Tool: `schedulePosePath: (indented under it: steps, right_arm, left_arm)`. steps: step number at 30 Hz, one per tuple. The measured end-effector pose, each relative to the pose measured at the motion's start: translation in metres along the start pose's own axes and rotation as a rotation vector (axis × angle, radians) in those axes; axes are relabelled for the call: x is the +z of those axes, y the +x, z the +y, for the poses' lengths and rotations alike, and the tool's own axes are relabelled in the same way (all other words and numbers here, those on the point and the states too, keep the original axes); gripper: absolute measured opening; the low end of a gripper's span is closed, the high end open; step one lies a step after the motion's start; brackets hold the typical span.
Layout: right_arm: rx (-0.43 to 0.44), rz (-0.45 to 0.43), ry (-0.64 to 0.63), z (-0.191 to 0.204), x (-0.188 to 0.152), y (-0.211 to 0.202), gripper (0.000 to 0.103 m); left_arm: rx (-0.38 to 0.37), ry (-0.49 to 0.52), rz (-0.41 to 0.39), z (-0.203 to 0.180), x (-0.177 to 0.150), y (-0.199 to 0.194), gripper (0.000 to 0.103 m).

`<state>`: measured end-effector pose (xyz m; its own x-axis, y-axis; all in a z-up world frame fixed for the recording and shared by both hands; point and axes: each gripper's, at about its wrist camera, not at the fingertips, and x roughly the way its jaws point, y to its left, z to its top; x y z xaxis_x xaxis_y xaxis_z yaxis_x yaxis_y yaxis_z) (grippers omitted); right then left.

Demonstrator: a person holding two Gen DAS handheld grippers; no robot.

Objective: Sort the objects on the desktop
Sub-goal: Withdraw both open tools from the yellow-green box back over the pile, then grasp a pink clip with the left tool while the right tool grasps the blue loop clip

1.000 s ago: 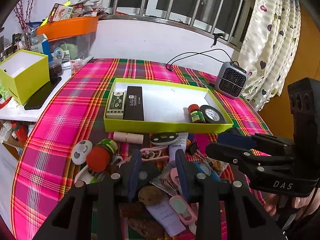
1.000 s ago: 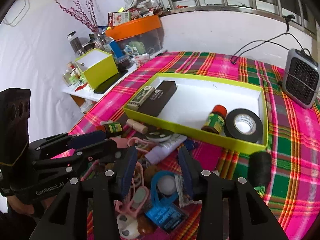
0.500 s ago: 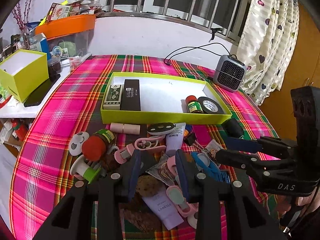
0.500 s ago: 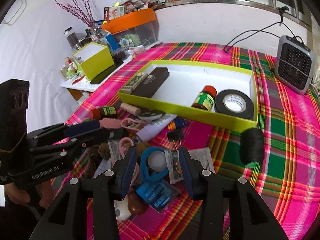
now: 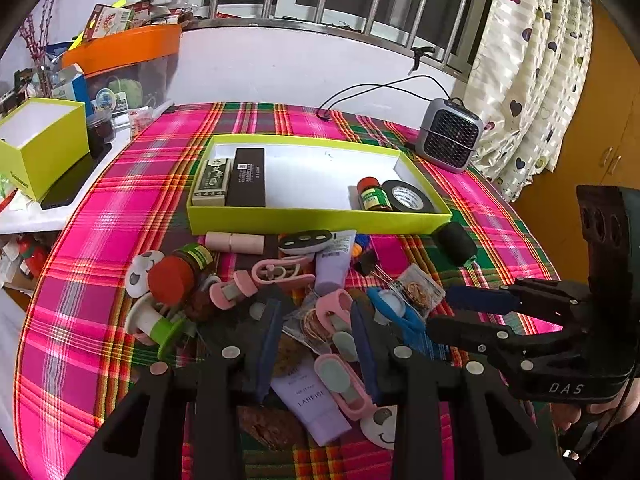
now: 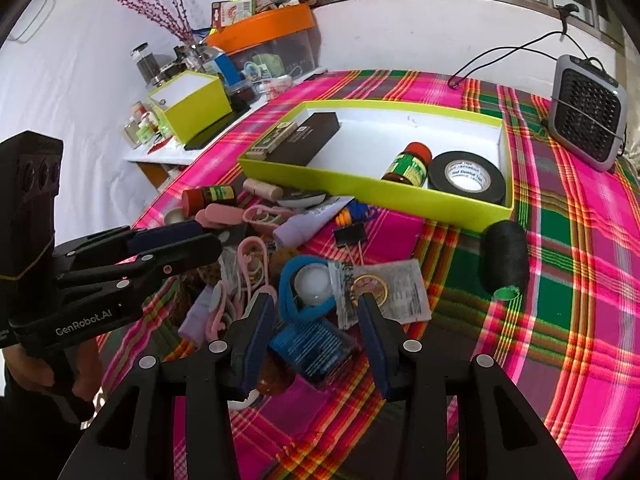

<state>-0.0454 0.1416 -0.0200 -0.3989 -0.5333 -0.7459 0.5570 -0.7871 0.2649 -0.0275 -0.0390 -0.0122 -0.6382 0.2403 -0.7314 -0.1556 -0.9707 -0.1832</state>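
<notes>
Lately both views have drawn back from the pile, so more of the cloth shows under it than a second ago, while both claws kept the same width. I judge that no item is chosen yet and the sorting waits for the next pick.

From left to right over the plaid cloth (image 5: 100,240): a glass jar (image 5: 180,276) with a red lid lies on its side, smooth and round. Beside it are pink plastic clips (image 5: 236,290), glossy and curved. The left gripper (image 5: 316,344) hovers over the middle of the pile, half open and empty; a soft lilac tube (image 5: 310,400) lies under it. Next, the right gripper (image 6: 316,328) hangs half open, holding nothing, over a blue strap (image 6: 304,304) with a white disc. Further right is a crinkled clear packet (image 6: 392,292), then a black thread spool (image 6: 504,258), matte and cylindrical, apart from the pile.

Behind them, the green cardboard tray (image 5: 320,220) already holds two flat boxes, a small jar and a tape roll (image 5: 406,198).
</notes>
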Motion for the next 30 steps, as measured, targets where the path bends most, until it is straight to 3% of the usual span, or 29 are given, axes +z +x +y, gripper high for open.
schedulePosePath:
  steps: [16, 22, 30]
  right_arm:
    - [-0.003, -0.006, 0.025, -0.007, -0.008, -0.015, 0.042]
    - [0.001, -0.008, -0.021, 0.003, -0.007, -0.015, 0.035]
    - [0.015, 0.002, -0.066, 0.015, -0.005, -0.003, 0.034]
  left_arm:
    - [0.006, -0.008, 0.019, -0.001, -0.002, -0.006, 0.036]
    - [0.006, -0.012, 0.01, -0.003, -0.002, -0.01, 0.036]
    - [0.012, -0.019, 0.006, 0.002, -0.003, -0.012, 0.036]
